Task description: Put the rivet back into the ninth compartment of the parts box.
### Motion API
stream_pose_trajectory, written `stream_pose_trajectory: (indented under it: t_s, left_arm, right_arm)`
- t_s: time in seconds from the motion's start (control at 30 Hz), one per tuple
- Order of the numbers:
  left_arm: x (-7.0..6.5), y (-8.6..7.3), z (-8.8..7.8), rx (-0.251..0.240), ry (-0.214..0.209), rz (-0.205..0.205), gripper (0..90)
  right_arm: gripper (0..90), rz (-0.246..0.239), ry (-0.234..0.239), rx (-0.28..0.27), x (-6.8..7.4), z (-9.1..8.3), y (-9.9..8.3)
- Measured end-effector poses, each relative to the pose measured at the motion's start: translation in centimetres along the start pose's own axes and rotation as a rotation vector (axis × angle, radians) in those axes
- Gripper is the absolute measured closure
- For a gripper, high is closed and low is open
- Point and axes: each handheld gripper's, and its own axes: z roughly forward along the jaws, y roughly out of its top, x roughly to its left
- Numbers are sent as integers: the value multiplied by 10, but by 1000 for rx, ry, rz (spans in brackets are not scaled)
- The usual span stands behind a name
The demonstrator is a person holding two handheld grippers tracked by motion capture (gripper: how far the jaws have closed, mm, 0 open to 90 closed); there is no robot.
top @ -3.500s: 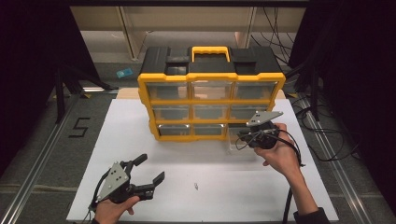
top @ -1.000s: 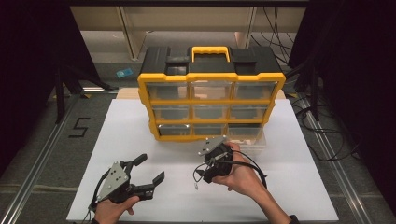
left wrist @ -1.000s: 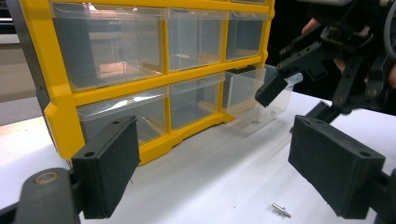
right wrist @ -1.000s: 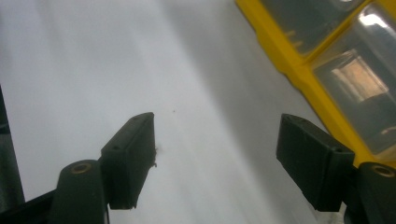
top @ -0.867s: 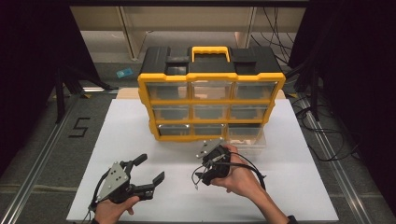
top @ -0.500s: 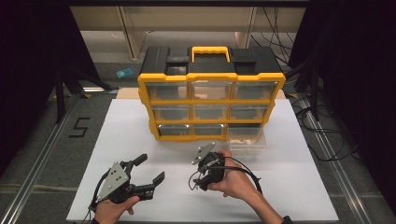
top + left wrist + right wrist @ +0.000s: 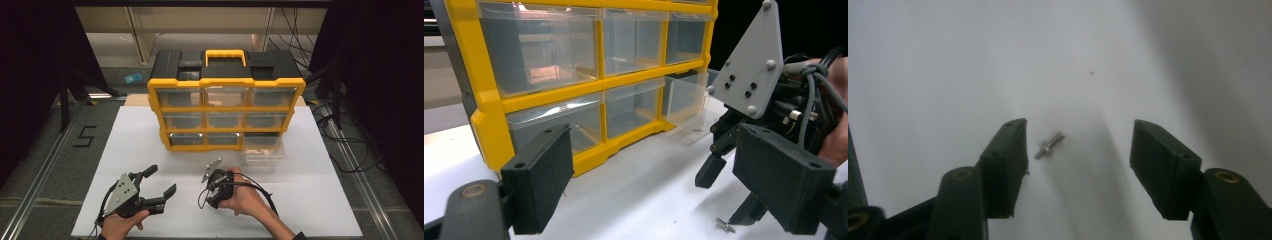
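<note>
High view: right gripper (image 7: 206, 196) down low over the white bench (image 7: 320, 200), near centre, pointing at the surface just left of the hand. Left gripper (image 7: 161, 184) resting at the near left, jaws spread wide, nothing between them. Yellow drawer cabinet (image 7: 226, 107) standing at the far middle, with one clear drawer (image 7: 263, 149) pulled out at its lower right, sitting on the bench.

Left gripper view: own black jaws wide apart and empty, framing the cabinet's clear drawers. Off to the right, the right gripper (image 7: 729, 192) tipped down at the bench, grey plate on top, a small metal screw (image 7: 725, 225) lying on the white surface just beside its lower jaw tip.

Right gripper view: jaws partly open, having just been closing, straddling the screw (image 7: 1049, 145). Screw flat on the bench between them, lying close to the left jaw, no pad pressing on it, well clear of the right one.
</note>
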Motion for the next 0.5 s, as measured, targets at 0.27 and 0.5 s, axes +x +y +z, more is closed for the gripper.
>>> stream_pose_trajectory:
  t_s: [0.27, 0.5]
  left_arm:
    - [0, 0, 0, -1, -1, 2, 160]
    - [0, 0, 0, 0, 0, 1, 160]
  right_arm:
    - [526, 0, 30, 17, 2, 7, 2]
    - [687, -19, 36, 35, 6, 13, 2]
